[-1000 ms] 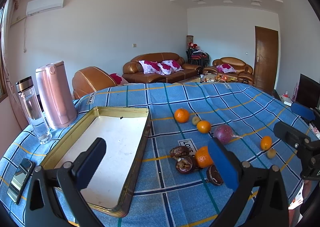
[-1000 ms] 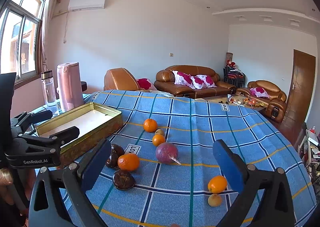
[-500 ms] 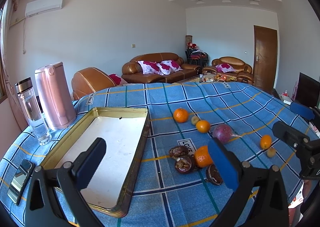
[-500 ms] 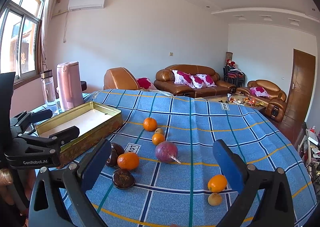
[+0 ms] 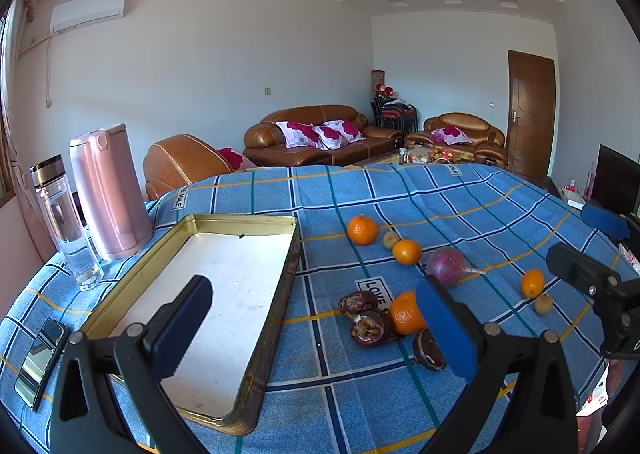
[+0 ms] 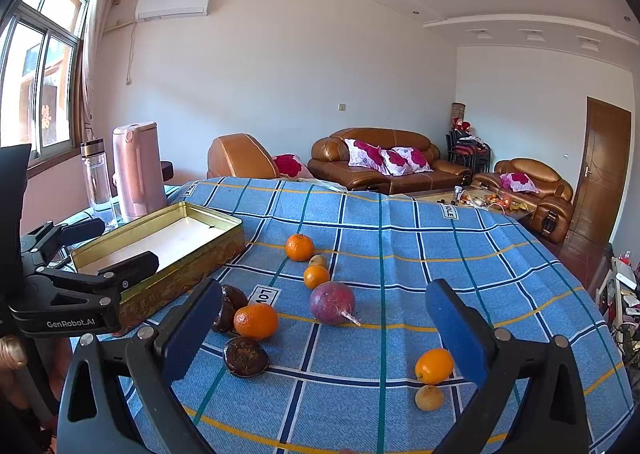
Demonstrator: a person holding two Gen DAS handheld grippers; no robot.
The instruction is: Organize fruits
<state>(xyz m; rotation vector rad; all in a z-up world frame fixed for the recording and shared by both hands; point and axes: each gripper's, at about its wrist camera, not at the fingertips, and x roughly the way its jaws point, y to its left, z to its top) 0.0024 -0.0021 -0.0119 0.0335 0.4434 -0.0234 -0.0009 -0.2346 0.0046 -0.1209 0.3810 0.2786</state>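
Fruits: scattered on the blue checked tablecloth [image 6: 400, 230], right of the gold tin tray [image 5: 290, 254]; none inside the tray.
Oranges: one [image 6: 256, 321] beside three dark passion fruits [image 6: 245, 357]; two more [image 6: 299, 247] in a row with the purple fruit [image 6: 331, 302]; a small one [image 6: 434, 365] apart, near a yellowish fruit [image 6: 429, 397].
Left gripper [image 5: 316, 326]: released, jaws wide, above the tray's near end.
Right gripper [image 6: 324, 328]: released, holding nothing, above the fruits.
Pink kettle [image 5: 108, 190], glass bottle [image 5: 64, 222]: upright behind the tray.
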